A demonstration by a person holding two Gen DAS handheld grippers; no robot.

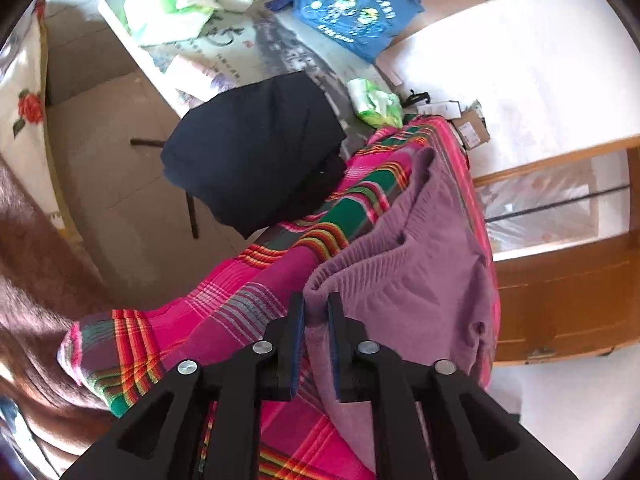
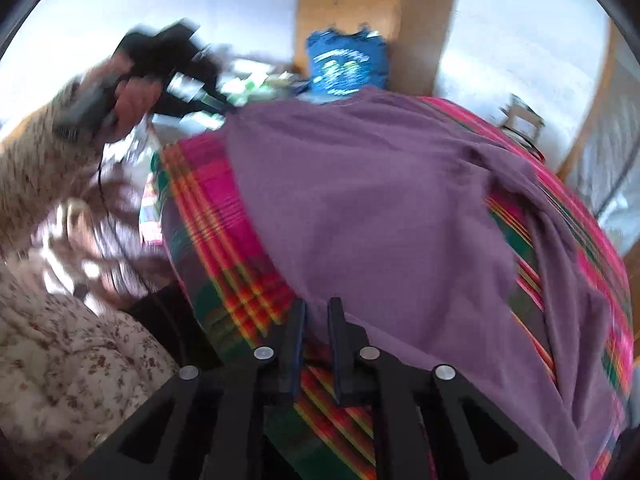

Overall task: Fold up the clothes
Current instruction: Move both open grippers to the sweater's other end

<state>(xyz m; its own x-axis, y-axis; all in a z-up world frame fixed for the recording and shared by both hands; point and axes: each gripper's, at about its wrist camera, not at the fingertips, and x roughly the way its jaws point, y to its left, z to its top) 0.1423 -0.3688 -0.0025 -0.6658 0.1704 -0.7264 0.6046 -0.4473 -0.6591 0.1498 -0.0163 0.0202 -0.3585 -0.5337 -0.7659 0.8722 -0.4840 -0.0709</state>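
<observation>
The left tool (image 1: 316, 312) pinched a purple garment's (image 1: 420, 248) waistband over plaid cloth (image 1: 240, 288). The right tool (image 2: 316, 316) stood narrow, gripping nothing. Blue bag (image 1: 352, 8) print was unreadable.

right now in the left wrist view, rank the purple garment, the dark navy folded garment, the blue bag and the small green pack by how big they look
1. purple garment, though it lies nearest the camera
2. dark navy folded garment
3. blue bag, farther off, so its true size is unsure
4. small green pack
</observation>
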